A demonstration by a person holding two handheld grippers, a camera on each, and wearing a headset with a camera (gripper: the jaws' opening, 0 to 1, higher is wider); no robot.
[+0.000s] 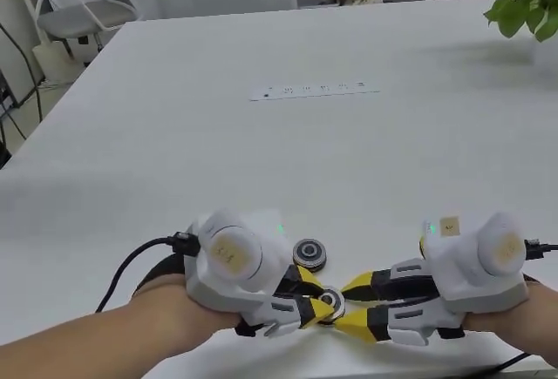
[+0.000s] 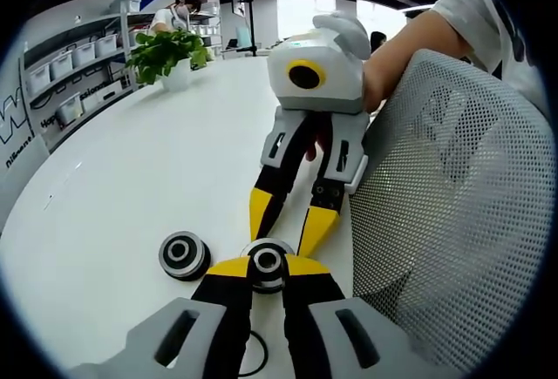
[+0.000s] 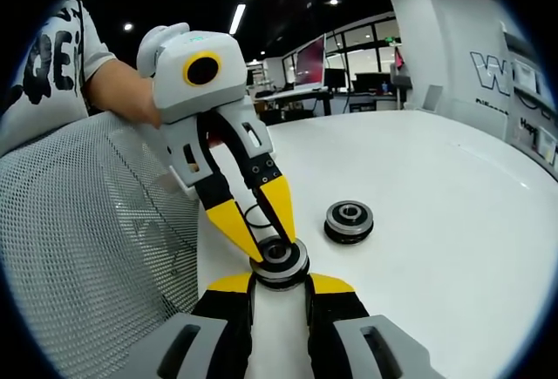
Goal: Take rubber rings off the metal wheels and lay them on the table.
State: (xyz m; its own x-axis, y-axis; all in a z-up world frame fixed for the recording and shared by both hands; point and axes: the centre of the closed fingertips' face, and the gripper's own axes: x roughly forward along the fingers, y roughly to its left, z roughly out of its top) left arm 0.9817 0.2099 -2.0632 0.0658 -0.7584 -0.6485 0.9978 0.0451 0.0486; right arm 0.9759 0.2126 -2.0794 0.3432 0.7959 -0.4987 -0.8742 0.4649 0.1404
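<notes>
Here, both grippers meet on one metal wheel at the near edge of the white table, close in front of the person. The left gripper has its yellow-tipped jaws closed in on the wheel from either side, touching its rim. The right gripper comes from the opposite direction and clamps the same wheel between its own yellow tips, so the two pairs of jaws cross at it. A dark band runs round the wheel's rim (whether the right jaws bite the band or the metal cannot be told).

A second wheel lies flat on the table just beside the held one, not touching either gripper; it also carries a dark band. One loose rubber ring lies flat on the table under the left gripper, seen between its jaws in the right gripper view.

A mesh chair back stands at the table's edge, and a potted plant sits far off on the table.
</notes>
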